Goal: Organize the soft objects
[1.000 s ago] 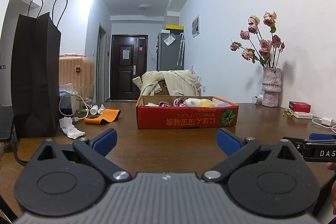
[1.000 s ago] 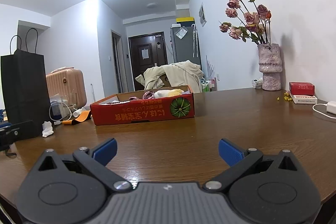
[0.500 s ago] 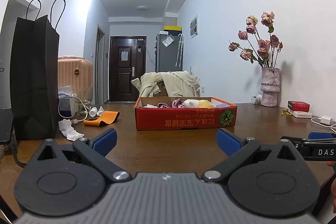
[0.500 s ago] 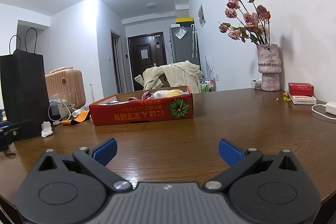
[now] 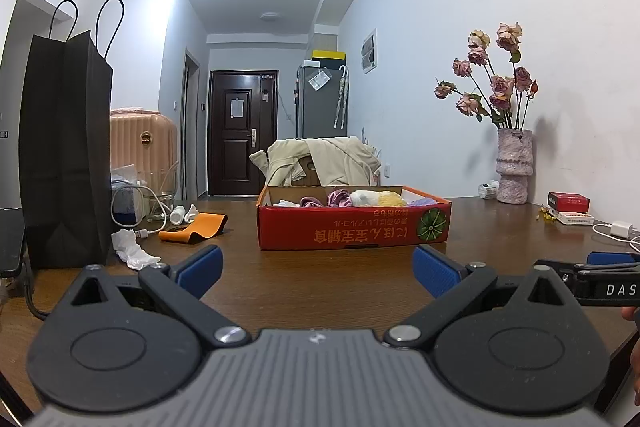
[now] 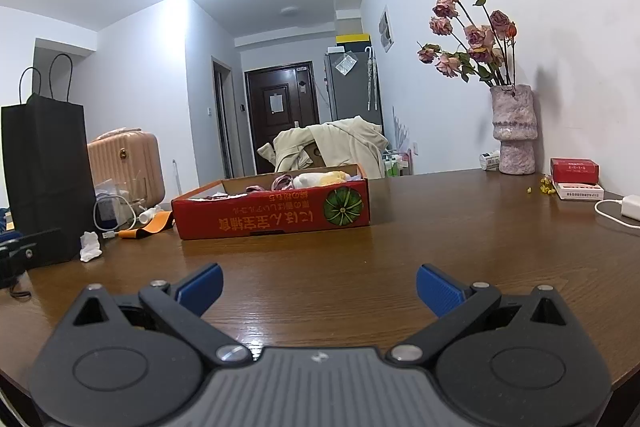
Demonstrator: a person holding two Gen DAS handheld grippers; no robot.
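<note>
A shallow red cardboard box (image 5: 354, 229) (image 6: 276, 217) sits mid-table on the brown wooden table (image 5: 320, 279). Inside it lie several soft items: purple, pink, white and yellow bundles (image 5: 360, 198) (image 6: 316, 179). My left gripper (image 5: 318, 269) hovers low over the near table edge, open and holding nothing, well short of the box. My right gripper (image 6: 319, 289) is likewise open and holds nothing, with the box ahead and to its left. The right gripper's black body (image 5: 600, 281) shows at the right edge of the left wrist view.
A tall black paper bag (image 5: 64, 155) stands at the left, with a crumpled white tissue (image 5: 134, 251), an orange strap (image 5: 198, 227) and white cables beside it. A vase of dried roses (image 6: 514, 131), a red packet (image 6: 574, 169) and a white charger (image 6: 630, 207) are at the right.
Both views have shifted slightly; the box sits a little higher and nearer in the left wrist view. Both grippers have stayed open.
</note>
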